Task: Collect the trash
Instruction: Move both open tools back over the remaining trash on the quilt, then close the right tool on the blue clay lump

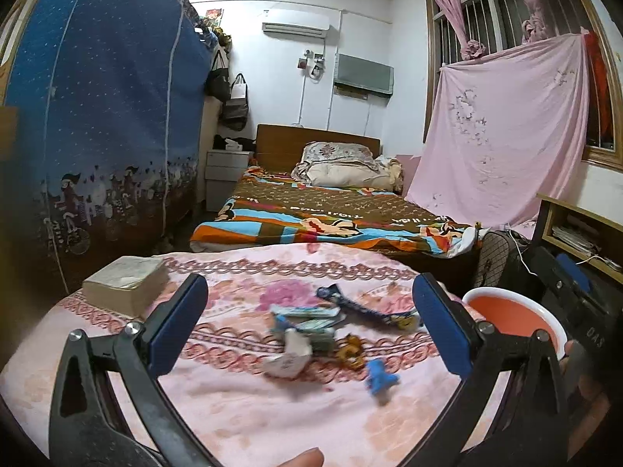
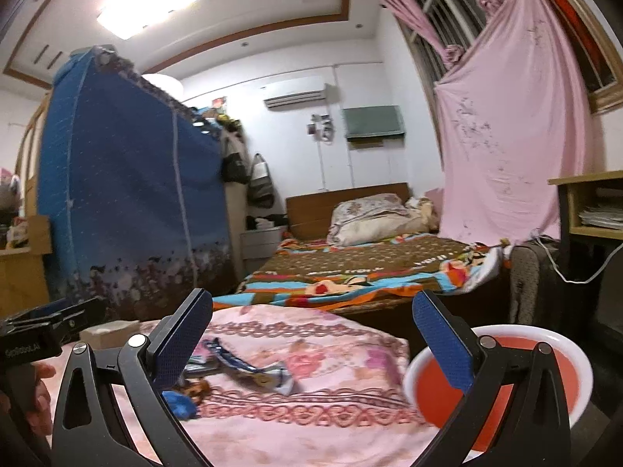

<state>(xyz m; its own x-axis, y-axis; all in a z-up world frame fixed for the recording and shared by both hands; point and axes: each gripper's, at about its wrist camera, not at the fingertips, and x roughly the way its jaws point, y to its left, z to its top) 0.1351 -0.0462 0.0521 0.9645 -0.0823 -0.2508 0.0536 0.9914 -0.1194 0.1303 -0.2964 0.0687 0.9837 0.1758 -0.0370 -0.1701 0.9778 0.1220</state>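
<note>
Both the left gripper [image 1: 309,325] and right gripper [image 2: 311,344] are released, empty; crumpled wrappers [image 1: 311,323] lie near the red white-rimmed plastic basin [image 1: 510,313].

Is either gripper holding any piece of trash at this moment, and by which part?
Nothing is held. The left gripper and the right gripper both stand open and empty; the wrappers lie on the pink cloth.

A thick worn book [image 1: 124,284] lies at the left edge of the pink floral cloth [image 1: 241,408]. Beyond stands a bed [image 1: 331,210] with a brown patterned blanket and a pillow [image 1: 342,167]. A blue fabric wardrobe [image 1: 109,116] rises left; a pink sheet [image 1: 506,136] hangs under the window.
</note>
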